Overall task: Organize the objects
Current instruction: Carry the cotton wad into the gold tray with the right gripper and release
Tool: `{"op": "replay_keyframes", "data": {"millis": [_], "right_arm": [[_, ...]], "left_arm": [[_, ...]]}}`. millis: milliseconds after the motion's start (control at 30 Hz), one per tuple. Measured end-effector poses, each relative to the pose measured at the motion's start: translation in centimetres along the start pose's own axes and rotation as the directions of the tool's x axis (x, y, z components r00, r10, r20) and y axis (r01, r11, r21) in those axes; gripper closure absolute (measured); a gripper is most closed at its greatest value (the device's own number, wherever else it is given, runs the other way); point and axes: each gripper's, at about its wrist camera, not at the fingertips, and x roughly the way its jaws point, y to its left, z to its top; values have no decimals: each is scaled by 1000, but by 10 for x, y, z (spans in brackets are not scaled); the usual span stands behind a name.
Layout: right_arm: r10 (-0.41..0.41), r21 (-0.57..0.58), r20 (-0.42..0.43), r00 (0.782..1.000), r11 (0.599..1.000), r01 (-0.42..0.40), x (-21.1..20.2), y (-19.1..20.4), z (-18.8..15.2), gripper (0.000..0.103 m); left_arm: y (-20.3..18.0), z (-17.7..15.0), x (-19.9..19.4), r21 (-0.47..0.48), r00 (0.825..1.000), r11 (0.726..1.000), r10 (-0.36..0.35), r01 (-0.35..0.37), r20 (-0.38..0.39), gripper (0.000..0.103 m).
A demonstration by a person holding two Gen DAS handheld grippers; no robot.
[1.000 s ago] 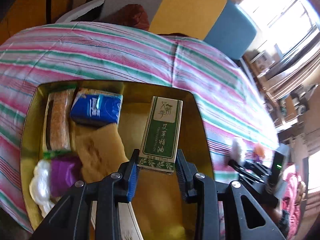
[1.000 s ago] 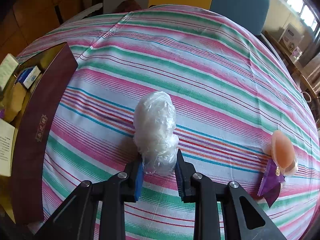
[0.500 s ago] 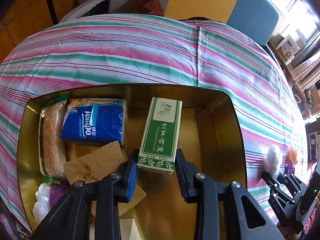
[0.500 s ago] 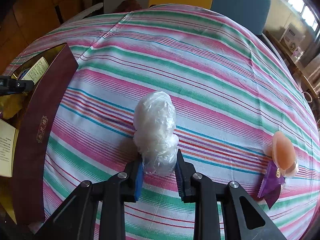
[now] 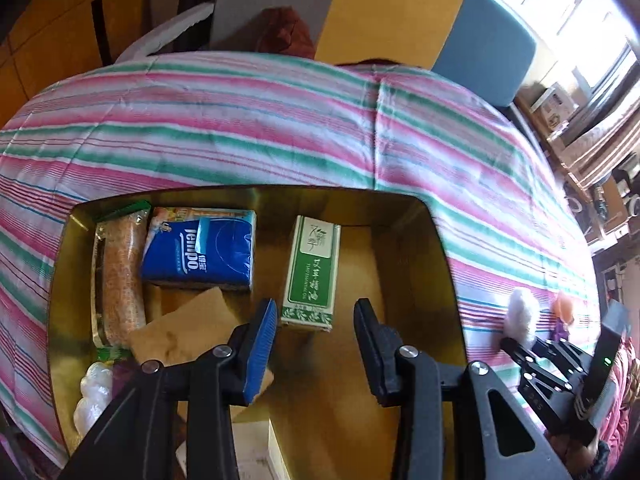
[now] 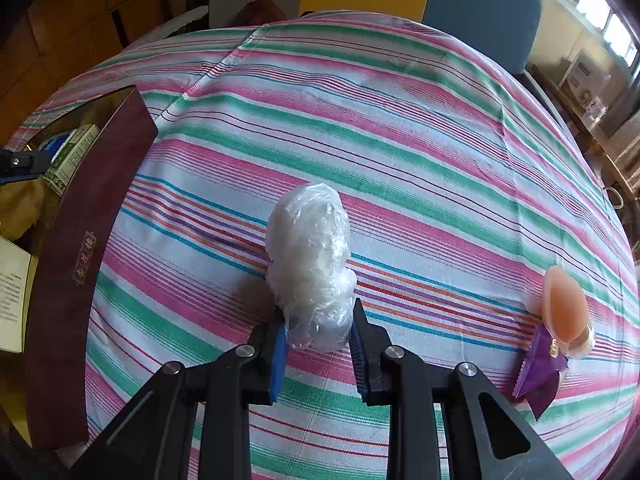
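The left gripper (image 5: 315,326) has just been opening; the green carton (image 5: 313,274) is released and lies flat in the gold box (image 5: 448,264), clear of both pads, where earlier it was clamped. Beside it lie a blue tissue pack (image 5: 202,252) and a wrapped biscuit bar (image 5: 120,276) along the box's left wall. The right gripper (image 6: 318,338) is clenched on the plastic-wrapped bundle (image 6: 310,252) near the tablecloth's near edge (image 6: 320,420).

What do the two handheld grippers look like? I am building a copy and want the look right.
Both are alike. The left gripper and the right gripper have matte black, angular linkage arms joined by round silver pivot screws. Each jaw ends in a flat finger faced with a ribbed pad, the blue pad showing clearest. The left wrist view also shows a small green light on the right gripper's body. No cables or sleeves show.
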Motion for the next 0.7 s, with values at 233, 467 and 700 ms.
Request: {"op": "replay_keyframes", "data": {"millis": [233,467,700], "right_arm": [[24,46,33,999,999,-26,-5,-10,3,76],[4,26,13,1000,1000,-5,0,0,-3,76],[-10,56,13,1000,998,9,-3,0,-4,76]], "left_arm": [[17,-50,-64,112,982,994,-9,-12,189,62],[63,-106,-111,74,947,989,101,-129,304,62],[82,-127,-130,54,905,974,183,-220,383,62]]}}
